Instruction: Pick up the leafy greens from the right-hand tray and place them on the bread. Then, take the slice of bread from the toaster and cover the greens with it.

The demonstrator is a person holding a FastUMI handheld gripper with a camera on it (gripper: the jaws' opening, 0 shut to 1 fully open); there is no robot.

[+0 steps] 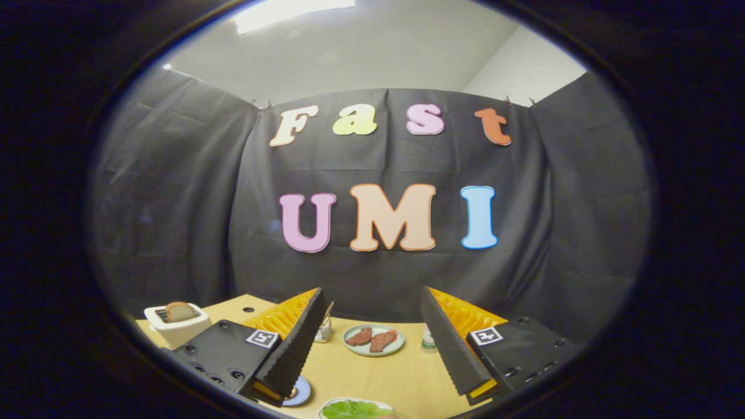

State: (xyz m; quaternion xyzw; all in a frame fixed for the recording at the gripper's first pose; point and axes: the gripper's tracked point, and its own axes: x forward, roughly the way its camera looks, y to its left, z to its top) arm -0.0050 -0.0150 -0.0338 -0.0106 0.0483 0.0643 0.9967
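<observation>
A wooden bench [372, 378] stands before a draped black cloth wall, with a pale ceiling above. The hand-held gripper [372, 372] hangs over the bench with its 2 fingers spread wide apart and nothing between them, which suits an approach before any grasp.

The greens [352, 409] lie on 1 tray [326, 407] just below and between the fingers, close under the camera, so they seem the nearest thing to reach for. 1 toaster [176, 327] sits far off beyond the left finger, with 1 bread slice [179, 311] standing upright in its slot, ready to be lifted out by its top edge later. Beyond the fingers, at the middle of the bench, 1 plate [373, 340] carries 2 reddish-brown pieces, perhaps meat. 1 small glass holder [323, 330] stands just left of that plate and 1 small bottle [428, 338] just right of it. 1 bluish dish [300, 391] peeks out from under the left finger; what it holds I cannot tell. The bread meant to receive the greens I cannot pick out. The task looks barely begun.
</observation>
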